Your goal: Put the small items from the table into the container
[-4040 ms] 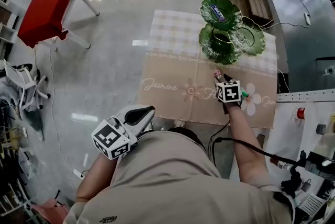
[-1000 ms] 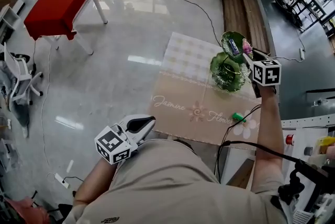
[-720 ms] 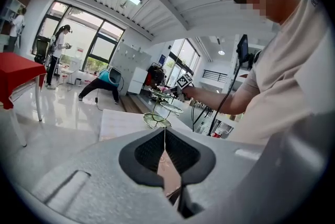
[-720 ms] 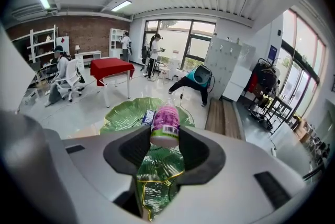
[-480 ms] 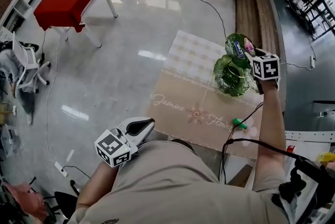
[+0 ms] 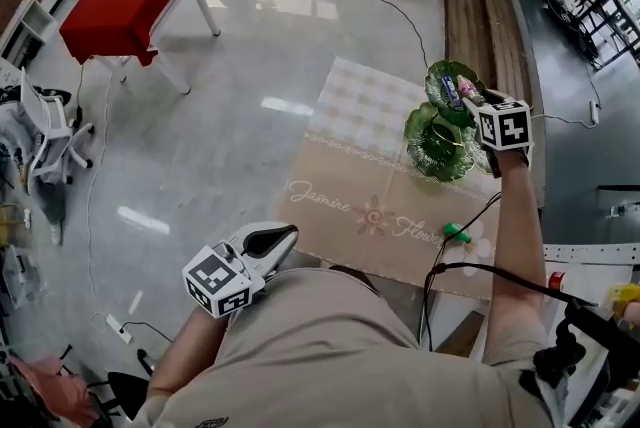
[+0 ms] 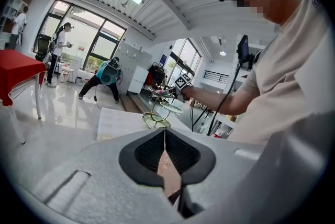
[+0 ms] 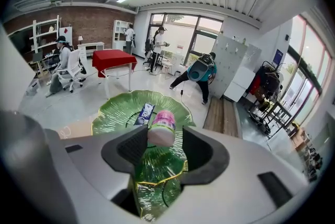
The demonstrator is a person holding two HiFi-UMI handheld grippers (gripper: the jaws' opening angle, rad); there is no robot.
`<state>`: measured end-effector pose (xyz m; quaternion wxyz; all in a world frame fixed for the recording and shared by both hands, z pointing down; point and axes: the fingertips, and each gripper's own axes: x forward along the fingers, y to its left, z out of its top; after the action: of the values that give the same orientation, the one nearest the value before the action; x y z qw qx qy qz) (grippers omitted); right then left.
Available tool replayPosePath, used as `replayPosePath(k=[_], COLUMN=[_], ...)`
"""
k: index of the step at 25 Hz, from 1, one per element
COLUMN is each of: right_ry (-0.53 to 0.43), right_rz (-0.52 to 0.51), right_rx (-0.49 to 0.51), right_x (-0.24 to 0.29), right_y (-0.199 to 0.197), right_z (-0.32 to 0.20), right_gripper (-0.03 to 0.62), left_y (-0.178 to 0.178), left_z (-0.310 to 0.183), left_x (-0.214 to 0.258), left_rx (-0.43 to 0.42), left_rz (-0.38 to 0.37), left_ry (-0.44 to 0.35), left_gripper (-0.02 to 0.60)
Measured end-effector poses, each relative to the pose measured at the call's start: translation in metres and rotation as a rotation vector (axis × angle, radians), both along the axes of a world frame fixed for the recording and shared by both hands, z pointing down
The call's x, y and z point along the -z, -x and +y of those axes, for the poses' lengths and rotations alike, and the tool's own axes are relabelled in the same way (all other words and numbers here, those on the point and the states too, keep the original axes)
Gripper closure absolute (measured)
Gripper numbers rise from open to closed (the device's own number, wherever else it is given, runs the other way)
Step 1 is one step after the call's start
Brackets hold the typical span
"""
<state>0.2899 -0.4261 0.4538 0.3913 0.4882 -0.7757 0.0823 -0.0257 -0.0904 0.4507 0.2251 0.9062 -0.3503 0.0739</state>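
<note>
A small pink-capped bottle [image 8: 162,127] sits between the jaws of my right gripper [image 8: 163,147], which are opening. It leans on the left pad, with a gap at the right pad. It hangs just over the top leaf dish [image 8: 112,113] of the green tiered stand [image 6: 432,141], next to a blue packet [image 8: 145,112]. In the head view the right gripper [image 6: 470,96] is at the stand's far side. A green item [image 6: 456,234] lies on the tablecloth. My left gripper [image 6: 285,236] stays near the person's body, its pads together with nothing between them.
The beige flower-print cloth [image 6: 360,166] covers the table. A black cable [image 6: 470,216] runs along its right side. A red table [image 6: 125,1] stands on the floor at far left. People move about at the room's far end.
Four seconds ago my right gripper was low over the cloth near the flower print. It now sits at the stand's top dish with the pink bottle. The left gripper has stayed put.
</note>
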Motion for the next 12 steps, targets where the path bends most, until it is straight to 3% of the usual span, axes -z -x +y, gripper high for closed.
replayPosePath(k=[12], right_ry=[-0.071], right_rz=[-0.035], right_rx=[-0.084], right_x=[0.022], right_y=[0.003], right_z=[0.067], right_gripper=[0.382], left_y=[0.013], left_z=[0.008], left_x=[0.002], left_rx=[-0.128], left_rz=[0.02], left_ry=[-0.016], left_gripper=[0.572])
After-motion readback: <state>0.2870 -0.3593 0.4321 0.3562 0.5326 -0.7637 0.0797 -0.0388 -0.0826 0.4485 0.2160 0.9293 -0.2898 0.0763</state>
